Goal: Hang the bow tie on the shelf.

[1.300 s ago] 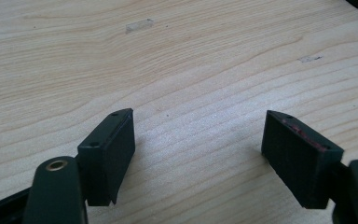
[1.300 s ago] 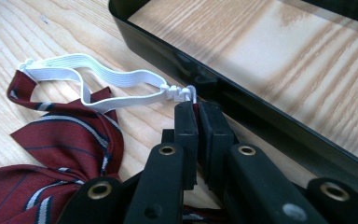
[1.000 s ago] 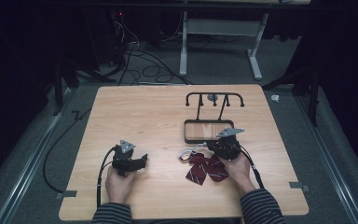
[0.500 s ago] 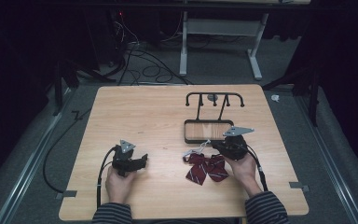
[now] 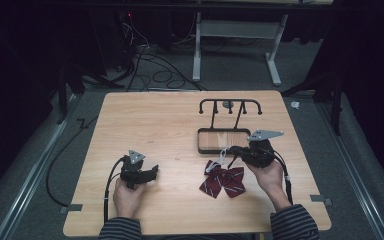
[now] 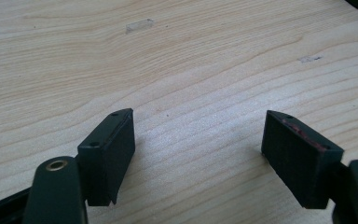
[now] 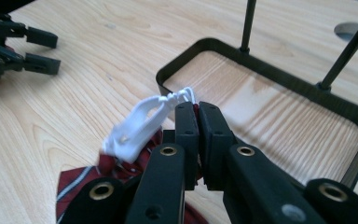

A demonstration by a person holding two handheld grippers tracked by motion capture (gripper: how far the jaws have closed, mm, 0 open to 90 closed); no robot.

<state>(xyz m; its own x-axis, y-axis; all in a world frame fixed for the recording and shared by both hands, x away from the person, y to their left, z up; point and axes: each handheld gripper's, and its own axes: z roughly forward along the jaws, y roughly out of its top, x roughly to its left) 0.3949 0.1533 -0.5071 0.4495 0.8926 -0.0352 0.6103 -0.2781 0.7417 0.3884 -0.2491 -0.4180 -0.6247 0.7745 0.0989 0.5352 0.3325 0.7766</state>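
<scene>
Between the right gripper's [image 7: 196,112] closed jaws a white strap [image 7: 142,119] of the striped bow tie [image 5: 223,180] is pinched; the tie is partly lifted, at 7 o'clock of the black rack [image 5: 230,125]. Left gripper [image 6: 198,140] is held wide open, nothing gripped, over bare table [image 5: 170,125]. Pick-up judged done; hanging on the rack left.

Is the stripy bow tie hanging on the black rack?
No, the bow tie lies on the table, in front of the rack.
</scene>
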